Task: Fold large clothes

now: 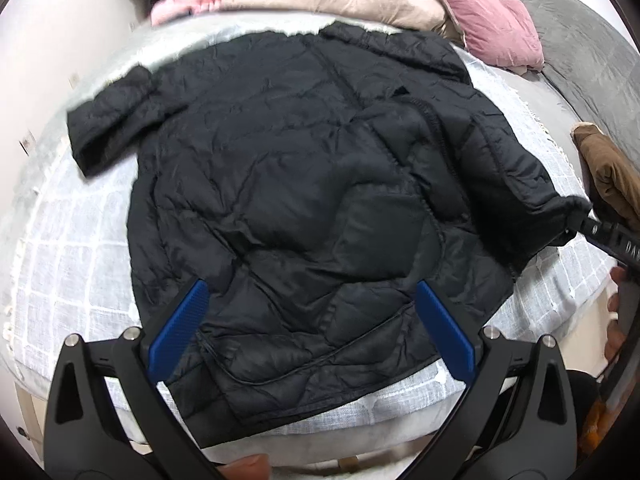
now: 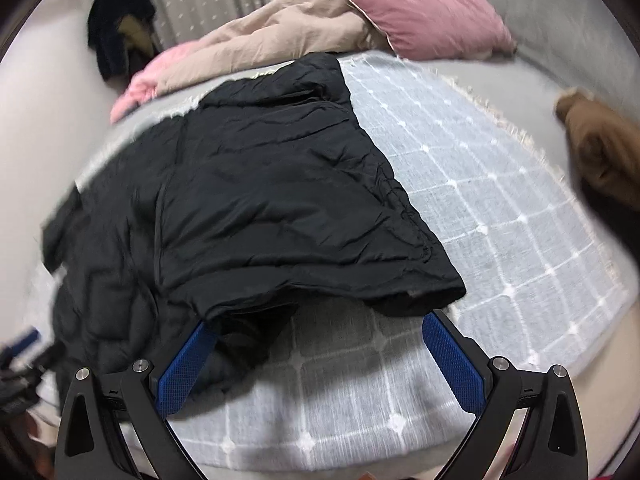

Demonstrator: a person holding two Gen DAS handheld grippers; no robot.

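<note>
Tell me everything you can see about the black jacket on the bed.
The black jacket is a quilted, puffy coat of crinkled, slightly shiny fabric, lying mostly flat on the grey checked blanket. One sleeve sticks out to the side; the other side is folded over the body, stitched seam showing. The open left gripper hovers by its hem; the open right gripper is at the folded edge.

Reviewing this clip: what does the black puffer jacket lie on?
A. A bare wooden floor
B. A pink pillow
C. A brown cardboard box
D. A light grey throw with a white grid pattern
D: both wrist views show the black puffer jacket spread on the light grey throw with white grid lines, while the pink pillow sits apart, further back.
</note>
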